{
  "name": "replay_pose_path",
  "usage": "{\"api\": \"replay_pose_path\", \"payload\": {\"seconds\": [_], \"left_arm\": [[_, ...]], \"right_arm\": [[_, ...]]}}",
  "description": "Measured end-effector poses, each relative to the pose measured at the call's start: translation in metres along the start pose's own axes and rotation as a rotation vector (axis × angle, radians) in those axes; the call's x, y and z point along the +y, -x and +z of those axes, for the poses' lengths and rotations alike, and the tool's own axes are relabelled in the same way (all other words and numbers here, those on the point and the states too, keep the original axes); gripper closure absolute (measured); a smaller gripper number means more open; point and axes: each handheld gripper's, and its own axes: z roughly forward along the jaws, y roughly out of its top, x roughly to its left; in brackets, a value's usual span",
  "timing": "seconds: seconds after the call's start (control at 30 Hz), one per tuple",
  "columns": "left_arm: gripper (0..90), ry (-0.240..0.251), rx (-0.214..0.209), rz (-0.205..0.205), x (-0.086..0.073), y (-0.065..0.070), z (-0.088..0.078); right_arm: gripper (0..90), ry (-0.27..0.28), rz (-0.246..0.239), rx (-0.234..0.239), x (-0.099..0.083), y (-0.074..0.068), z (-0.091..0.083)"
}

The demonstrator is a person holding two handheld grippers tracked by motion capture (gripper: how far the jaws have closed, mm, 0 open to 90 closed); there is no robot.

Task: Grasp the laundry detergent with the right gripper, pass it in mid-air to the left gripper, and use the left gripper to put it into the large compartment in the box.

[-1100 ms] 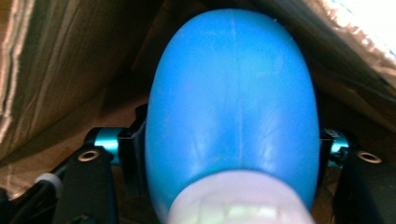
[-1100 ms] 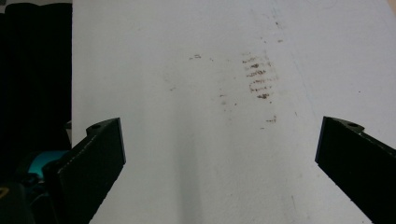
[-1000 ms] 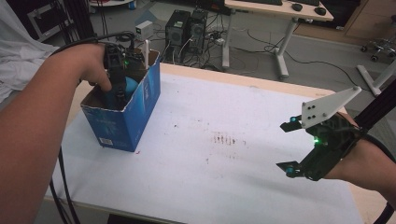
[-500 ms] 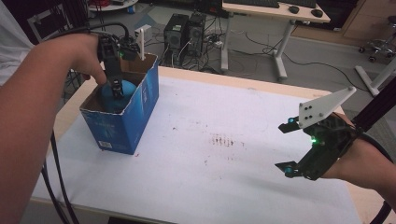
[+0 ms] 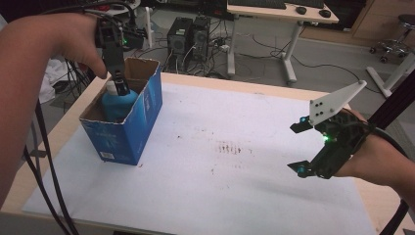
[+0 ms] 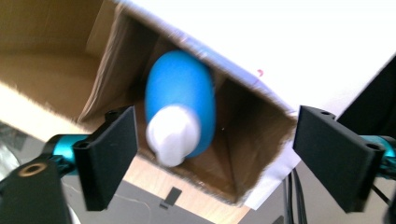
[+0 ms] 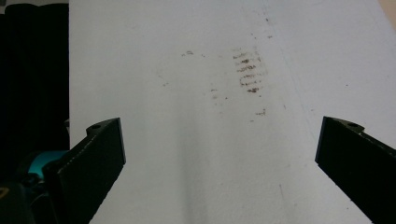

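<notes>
On the near half of the surface (image 5: 58,147), going from the person's side outward:

Paper sheet (image 5: 235,191): white, covers most of the surface; a bare wooden edge shows at left and far right.

Right gripper (image 5: 298,147): held low over the right side of the sheet, near the right edge, with a grey three-cornered plate on top. Its fingers (image 7: 95,163) are spread wide with nothing between them; in the right gripper view the bare sheet lies under the gap.

Brown smudges (image 5: 230,147): a small patch of short streaks near the middle of the sheet, left of the right gripper; they show ahead of the fingers in the right gripper view (image 7: 250,70).

Blue box (image 5: 142,117): an open-topped cardboard box, blue outside and brown inside, standing on the left part of the sheet with its top rim ragged.

Blue bottle (image 5: 117,103): stands inside the box, with a white cap (image 6: 170,135) pointing up toward the left gripper.

Left gripper (image 5: 120,85): held in the person's left hand (image 5: 80,44) above the box opening, pointing down at the bottle's top. In the left gripper view its fingers (image 6: 112,149) are spread, one on each side of the cap, apart from it.

Far floor: two computer towers (image 5: 188,36) and a desk (image 5: 279,12) stand beyond the surface.
</notes>
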Motion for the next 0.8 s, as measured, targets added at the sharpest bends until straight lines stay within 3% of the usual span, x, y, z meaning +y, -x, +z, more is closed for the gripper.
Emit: {"api": "replay_pose_path", "payload": {"seconds": [0.3,0.57,0.8], "left_arm": [[6.8,0.014,-0.009,0.140,0.025,0.031,-0.004],[2.9,0.044,-0.042,0.251,0.046,0.053,0.006],[1.7,0.043,-0.080,0.280,0.059,0.063,0.028]], "right_arm": [[0.8,-0.076,-0.027,0.008,0.007,0.008,-0.009],[0.8,-0.217,-0.010,0.025,0.001,0.031,-0.007],[0.8,-0.367,-0.022,0.047,-0.002,0.041,-0.003]]}}
